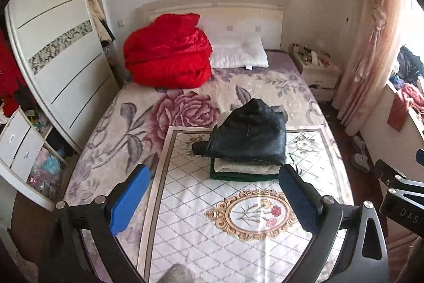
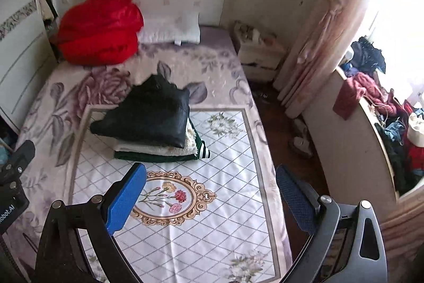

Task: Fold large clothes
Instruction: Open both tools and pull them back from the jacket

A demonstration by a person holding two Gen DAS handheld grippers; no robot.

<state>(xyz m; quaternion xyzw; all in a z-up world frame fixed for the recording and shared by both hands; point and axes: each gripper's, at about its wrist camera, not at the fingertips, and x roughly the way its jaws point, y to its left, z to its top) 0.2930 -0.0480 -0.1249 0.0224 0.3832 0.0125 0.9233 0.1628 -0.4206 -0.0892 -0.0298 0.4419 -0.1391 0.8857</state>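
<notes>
A folded black leather jacket [image 1: 249,134] lies on top of a stack of folded clothes, a cream fleece piece [image 1: 243,166] and a dark green piece [image 1: 238,177], on the white patterned mat [image 1: 212,230] on the bed. The stack also shows in the right wrist view, with the jacket [image 2: 148,113] on top. My left gripper [image 1: 214,192] is open and empty, held above the mat in front of the stack. My right gripper [image 2: 212,192] is open and empty, above the mat to the right of the stack. The right gripper's body shows at the left wrist view's right edge [image 1: 397,192].
A red quilt bundle [image 1: 169,57] and a white pillow [image 1: 238,52] lie at the head of the bed. A wardrobe [image 1: 58,49] stands left. A nightstand [image 1: 315,70], a curtain [image 1: 371,31] and a ledge with piled clothes [image 2: 392,108] are on the right.
</notes>
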